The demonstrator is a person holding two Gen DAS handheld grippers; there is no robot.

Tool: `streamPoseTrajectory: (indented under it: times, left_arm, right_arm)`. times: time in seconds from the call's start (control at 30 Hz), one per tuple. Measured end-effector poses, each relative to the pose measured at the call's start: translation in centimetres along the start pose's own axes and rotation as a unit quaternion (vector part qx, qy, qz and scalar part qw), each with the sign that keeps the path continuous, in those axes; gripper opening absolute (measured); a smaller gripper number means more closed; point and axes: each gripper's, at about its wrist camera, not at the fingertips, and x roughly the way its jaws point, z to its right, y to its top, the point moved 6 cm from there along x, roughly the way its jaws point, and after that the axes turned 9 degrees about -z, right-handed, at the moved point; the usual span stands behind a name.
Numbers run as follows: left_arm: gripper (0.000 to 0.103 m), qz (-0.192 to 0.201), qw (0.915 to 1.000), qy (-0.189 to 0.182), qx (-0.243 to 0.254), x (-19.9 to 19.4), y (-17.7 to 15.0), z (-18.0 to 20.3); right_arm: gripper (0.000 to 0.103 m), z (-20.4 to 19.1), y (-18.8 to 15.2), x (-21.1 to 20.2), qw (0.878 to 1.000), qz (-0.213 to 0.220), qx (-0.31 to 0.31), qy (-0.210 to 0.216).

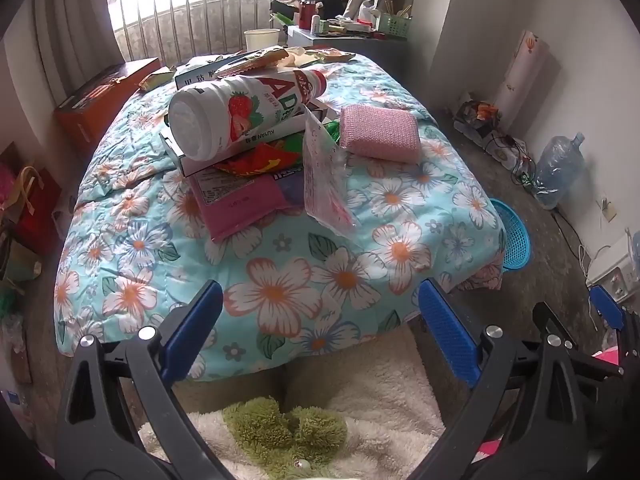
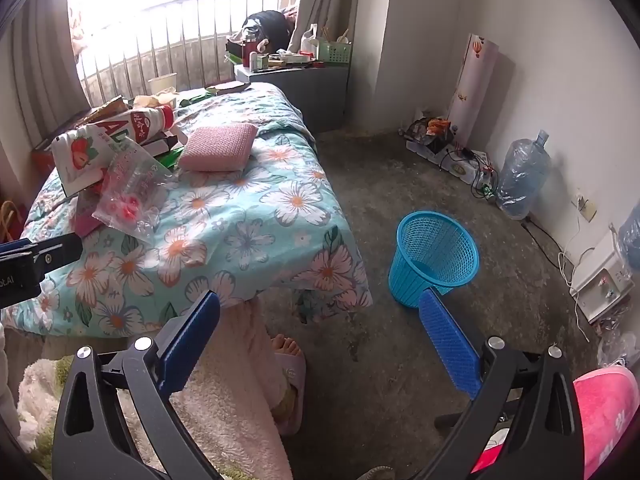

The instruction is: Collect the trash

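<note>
Two grippers were in your hands, both held low at the foot of a bed (image 1: pixel 160 248) covered with a floral quilt. That bed filled most of the left wrist view and the left half of the right wrist view. Grey concrete floor (image 2: pixel 400 184) lay to its right.

On the floor, just off the bed's near right corner, stood a blue mesh basket (image 2: pixel 434 258), upright. A large clear water jug (image 2: pixel 520 178) stood well beyond it against the wall.

Trash lay piled on the far left part of the quilt. On top, a white bottle (image 1: pixel 244 114) with a strawberry label lay on its side across a stack of flat boxes and wrappers. A pink packet (image 1: pixel 240 210) stuck out from under the pile toward you. A clear plastic bag (image 1: pixel 326 178) with pink print leaned against the pile's right side. Just right of it, a pink pad (image 1: pixel 380 132) rested flat on the quilt.

Your left gripper (image 1: pixel 320 328) hovered over the quilt's near edge, jaws spread wide, holding nothing. Your right gripper (image 2: pixel 320 340) hung over the floor between bed and basket, jaws equally spread and empty.
</note>
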Motion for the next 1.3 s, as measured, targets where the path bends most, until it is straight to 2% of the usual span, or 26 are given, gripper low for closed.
streamPoseTrajectory:
  times: [1.3]
  left_arm:
    - [0.094, 0.005, 1.0000, -0.001, -0.001, -0.38, -0.01, -0.10]
  right_arm:
    - [0.097, -0.06, 0.08, -0.24, 1.000, 0.002, 0.002, 0.003]
